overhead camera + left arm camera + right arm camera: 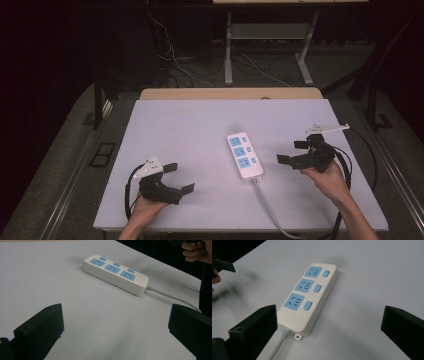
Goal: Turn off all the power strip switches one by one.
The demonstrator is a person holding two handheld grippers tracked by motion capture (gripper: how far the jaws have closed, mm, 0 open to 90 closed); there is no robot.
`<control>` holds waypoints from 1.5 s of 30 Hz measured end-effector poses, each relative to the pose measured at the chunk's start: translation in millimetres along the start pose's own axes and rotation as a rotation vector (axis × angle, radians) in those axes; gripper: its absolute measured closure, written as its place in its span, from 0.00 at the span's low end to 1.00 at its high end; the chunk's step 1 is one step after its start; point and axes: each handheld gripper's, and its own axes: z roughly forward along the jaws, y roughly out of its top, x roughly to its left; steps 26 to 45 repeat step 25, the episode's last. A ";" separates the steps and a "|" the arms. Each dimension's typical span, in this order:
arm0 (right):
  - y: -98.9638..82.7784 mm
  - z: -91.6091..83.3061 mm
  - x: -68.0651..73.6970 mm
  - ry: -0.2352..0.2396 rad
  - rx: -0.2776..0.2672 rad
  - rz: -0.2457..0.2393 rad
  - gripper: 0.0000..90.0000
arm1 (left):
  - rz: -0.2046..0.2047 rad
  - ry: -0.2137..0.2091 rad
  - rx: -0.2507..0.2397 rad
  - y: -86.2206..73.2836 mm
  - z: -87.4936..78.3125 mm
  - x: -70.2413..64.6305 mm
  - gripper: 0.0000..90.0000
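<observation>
A white power strip [245,155] with three blue sockets and blue switches lies flat near the middle of the white table [190,125]; its grey cable [270,207] runs toward the near edge. My right gripper [292,152] hovers just right of the strip, jaws wide open and bare, pointing left at it. From the right gripper view the strip [308,296] lies ahead and left of centre, outside the jaws. My left gripper [179,178] rests at the front left, open and holding nothing. The left gripper view has the strip [115,273] farther off.
The table's wooden far edge [230,93] borders a dark floor with loose cables [200,65] and the legs of another table [229,50]. Bare white surface lies between my two grippers and behind the strip.
</observation>
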 end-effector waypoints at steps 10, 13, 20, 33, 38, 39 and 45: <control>-33.1 -5.3 14.3 0.021 -0.025 -0.006 0.01 | -0.008 -0.006 0.004 -0.5 -0.3 -0.3 0.00; -46.9 -4.5 17.3 0.016 -0.029 0.001 0.01 | -0.010 -0.005 0.003 -0.6 -0.6 -0.6 0.00; -68.0 -7.4 21.7 -0.004 -0.051 0.002 0.01 | -0.016 -0.006 0.006 -0.8 -1.8 0.0 0.00; -79.3 -10.6 25.2 -0.019 -0.069 -0.005 0.01 | -0.015 -0.010 0.013 -0.4 -0.8 0.3 0.00; -79.3 -10.6 25.2 -0.019 -0.069 -0.005 0.01 | -0.015 -0.010 0.013 -0.4 -0.8 0.3 0.00; -79.3 -10.6 25.2 -0.019 -0.069 -0.005 0.01 | -0.015 -0.010 0.013 -0.4 -0.8 0.3 0.00; -79.3 -10.6 25.2 -0.019 -0.069 -0.005 0.01 | -0.015 -0.010 0.013 -0.4 -0.8 0.3 0.00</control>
